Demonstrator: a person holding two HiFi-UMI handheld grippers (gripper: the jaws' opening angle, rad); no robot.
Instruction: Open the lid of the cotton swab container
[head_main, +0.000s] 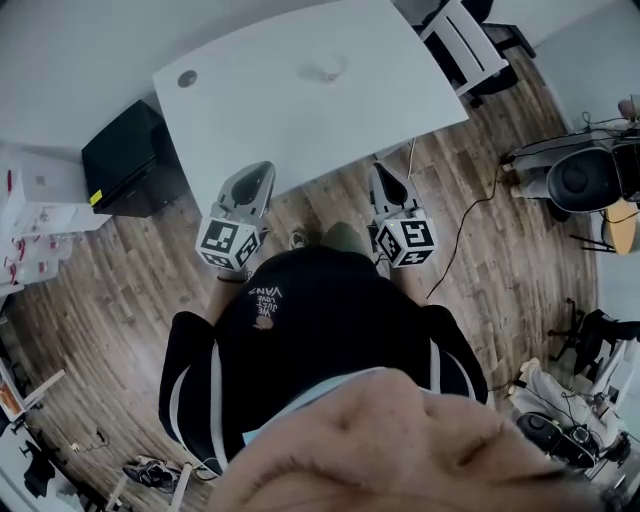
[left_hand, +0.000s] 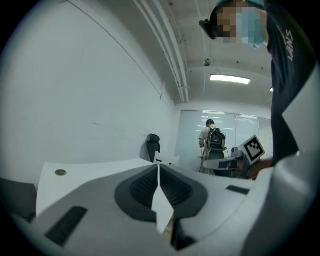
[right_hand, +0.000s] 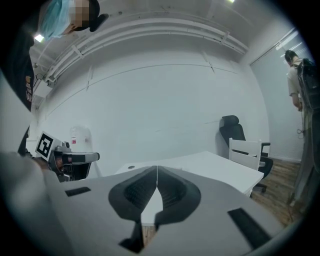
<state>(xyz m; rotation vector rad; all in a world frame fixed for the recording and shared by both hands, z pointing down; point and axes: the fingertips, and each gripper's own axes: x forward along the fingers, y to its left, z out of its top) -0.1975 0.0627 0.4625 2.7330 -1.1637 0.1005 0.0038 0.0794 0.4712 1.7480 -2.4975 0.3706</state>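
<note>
Now my left claw (head_main: 262, 172) and right claw (head_main: 380, 172) are both pinched shut on nothing, at the near edge of the white desk (head_main: 300, 110). A small pale object (head_main: 328, 70) sits farther back on it.

- Dark shirt (head_main: 320, 330): pale chest print. The brand word "VANS" is legible in the head view and the left gripper view; the smaller lines beside it are unreadable.
- Left gripper (head_main: 262, 170) and right gripper (head_main: 379, 170): black-and-white square code markers on each cube, with no letters or digits.
- Black cabinet (head_main: 130, 160), on the floor off the desk's (head_main: 300, 100) left corner: yellow label, too small to read.
</note>
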